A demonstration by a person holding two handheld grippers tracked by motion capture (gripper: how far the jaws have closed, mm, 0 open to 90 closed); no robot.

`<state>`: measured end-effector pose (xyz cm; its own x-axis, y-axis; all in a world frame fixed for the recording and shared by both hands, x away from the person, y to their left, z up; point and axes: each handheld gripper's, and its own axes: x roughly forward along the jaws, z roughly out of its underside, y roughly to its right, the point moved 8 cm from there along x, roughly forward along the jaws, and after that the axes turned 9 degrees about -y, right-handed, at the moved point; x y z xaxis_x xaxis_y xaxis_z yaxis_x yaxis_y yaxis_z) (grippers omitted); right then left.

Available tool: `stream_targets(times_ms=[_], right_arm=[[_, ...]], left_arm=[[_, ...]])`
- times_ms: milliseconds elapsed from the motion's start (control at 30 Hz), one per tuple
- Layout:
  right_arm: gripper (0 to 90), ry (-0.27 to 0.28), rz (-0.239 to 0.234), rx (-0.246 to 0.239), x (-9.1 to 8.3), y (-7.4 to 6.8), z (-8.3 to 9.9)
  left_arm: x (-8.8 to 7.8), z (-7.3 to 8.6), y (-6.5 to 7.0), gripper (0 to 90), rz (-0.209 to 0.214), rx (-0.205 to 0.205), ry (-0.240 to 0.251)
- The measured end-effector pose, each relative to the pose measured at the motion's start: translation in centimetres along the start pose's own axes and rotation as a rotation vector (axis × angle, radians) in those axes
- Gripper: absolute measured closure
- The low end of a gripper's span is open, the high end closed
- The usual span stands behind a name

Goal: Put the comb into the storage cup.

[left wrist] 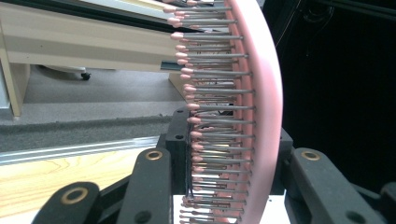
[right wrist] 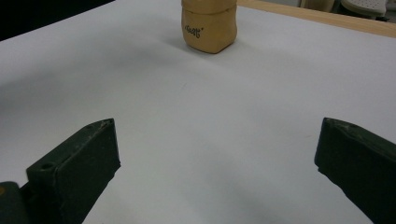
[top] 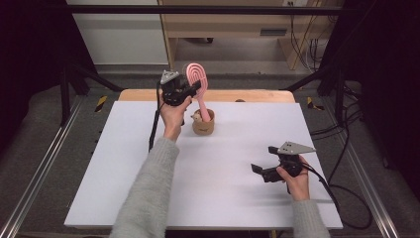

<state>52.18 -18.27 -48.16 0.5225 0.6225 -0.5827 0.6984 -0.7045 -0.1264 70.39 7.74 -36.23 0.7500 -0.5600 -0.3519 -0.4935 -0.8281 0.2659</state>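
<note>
the left gripper [top: 190, 89] is clamped on the head of a pink hairbrush [top: 196, 75], its jaws pinching the pad across the bristles, as the left gripper view shows with the brush [left wrist: 261, 107] standing on edge between the two black jaws. the brush stands nearly upright, its handle reaching down into a small tan cup [top: 203, 125] that sits on the white table [top: 124, 173] toward the far edge. the brush head rises above the cup and leans a little to its left; the gripper sits just left of the head and well above the cup's rim. the right gripper [top: 262, 167] rests low over the table, nearer the person than the cup and well off to its right, jaws spread wide with nothing between them; its own view looks straight at the cup [right wrist: 208, 28] across bare table.

the step in hand looks like standing the brush in the cup. to do it well, keep the handle centred in the mouth and lower it straight along its own line, since any sideways push through so tall a lever would likely tip a light cup. let go only once the handle end is bearing on the bottom, and open the jaws gently so the bristles do not drag the brush back out. the idle right gripper could steady the cup's wall if it starts to rock.
</note>
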Motion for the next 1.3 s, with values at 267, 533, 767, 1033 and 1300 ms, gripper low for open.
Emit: stream_targets(times_ms=[267,533,767,1033,1300], right_arm=[[0.3,0.001,0.0,-0.001,0.0,0.0,0.0],[0.4,-0.002,0.0,-0.001,0.0,0.0,0.0],[0.3,-0.001,0.001,-0.001,0.1,0.0,0.0],[0.3,0.0,0.001,-0.001,0.1,0.0,0.0],[0.3,-0.002,0.001,-0.003,0.1,0.0,0.0]], left_arm=[[0.3,0.5,-0.1,63.5,0.003,-0.009,-0.002],[0.7,1.4,-0.4,63.5,0.008,-0.019,-0.01],[1.0,2.1,-0.6,63.5,0.011,-0.025,-0.017],[1.2,3.0,-0.9,63.5,0.013,-0.036,-0.019],[1.5,3.8,-1.2,63.4,0.012,-0.037,-0.03]])
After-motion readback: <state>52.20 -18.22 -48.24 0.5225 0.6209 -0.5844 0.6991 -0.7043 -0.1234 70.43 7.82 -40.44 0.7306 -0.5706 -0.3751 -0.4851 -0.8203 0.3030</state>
